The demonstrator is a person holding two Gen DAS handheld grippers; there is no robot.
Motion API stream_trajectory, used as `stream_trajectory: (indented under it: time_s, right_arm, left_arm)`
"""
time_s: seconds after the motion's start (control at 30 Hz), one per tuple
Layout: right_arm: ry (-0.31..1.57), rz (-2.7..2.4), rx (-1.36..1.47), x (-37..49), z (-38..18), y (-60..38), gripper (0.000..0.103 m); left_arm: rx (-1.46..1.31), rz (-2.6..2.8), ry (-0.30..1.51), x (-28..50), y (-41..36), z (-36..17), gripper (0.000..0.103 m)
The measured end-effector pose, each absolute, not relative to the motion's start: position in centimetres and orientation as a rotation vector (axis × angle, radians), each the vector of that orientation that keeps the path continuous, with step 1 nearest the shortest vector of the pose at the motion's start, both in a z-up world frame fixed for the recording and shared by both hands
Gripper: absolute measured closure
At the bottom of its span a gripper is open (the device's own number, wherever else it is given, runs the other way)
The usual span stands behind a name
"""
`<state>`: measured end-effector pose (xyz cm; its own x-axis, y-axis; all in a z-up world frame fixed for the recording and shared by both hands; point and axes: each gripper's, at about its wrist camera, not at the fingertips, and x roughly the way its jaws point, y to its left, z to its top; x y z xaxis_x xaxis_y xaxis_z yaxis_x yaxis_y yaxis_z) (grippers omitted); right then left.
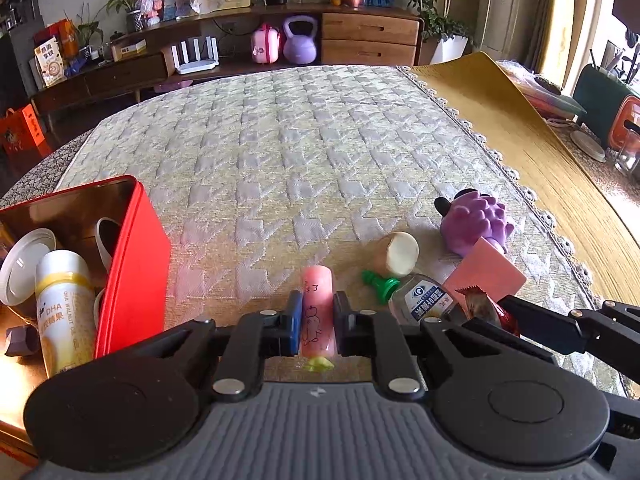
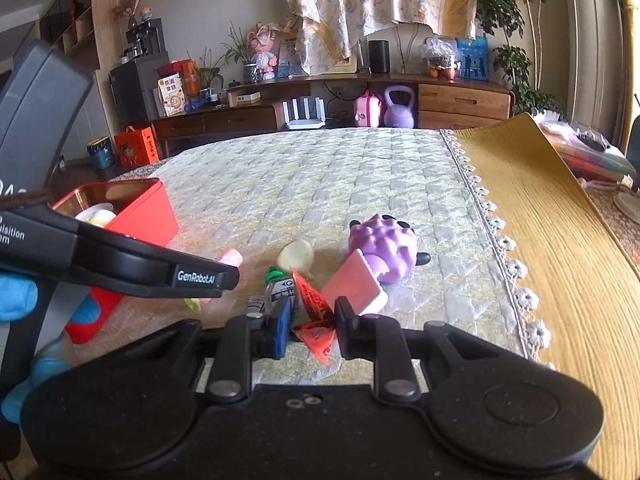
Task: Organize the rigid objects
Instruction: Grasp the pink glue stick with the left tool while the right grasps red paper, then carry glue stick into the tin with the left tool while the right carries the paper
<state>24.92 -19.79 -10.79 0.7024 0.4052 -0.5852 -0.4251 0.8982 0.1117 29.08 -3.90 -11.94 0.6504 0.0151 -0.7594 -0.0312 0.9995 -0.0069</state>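
Partly sorted: red tin [image 1: 132,256] at left already has bottles in it. Left tongs [image 1: 318,318] clamp the pink tube [image 1: 317,300], right tongs [image 2: 312,318] pinch a red packet [image 2: 316,320]; purple toy [image 1: 476,220], dropper bottle [image 1: 420,298] remain on the desk.

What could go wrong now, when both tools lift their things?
The right tool grips only a thin red wrapper, so it may slip out. The small bottle lies against the wrapper and may roll. The red tin is already crowded, so the pink tube may fit poorly.
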Motion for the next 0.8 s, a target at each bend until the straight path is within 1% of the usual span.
stream_trajectory:
  time_s: [0.43,0.8]
  right_arm:
    - [0.626,0.486,0.023,21.0,-6.6,-19.8,0.081]
    - [0.605,0.562,0.036,18.8,-3.0,-17.2,0.081]
  left_arm:
    - [-0.081,-0.004,0.858,24.0,-2.4,-8.3,0.087]
    - [-0.107,0.013,0.819,20.1,0.6,-4.7,0.087]
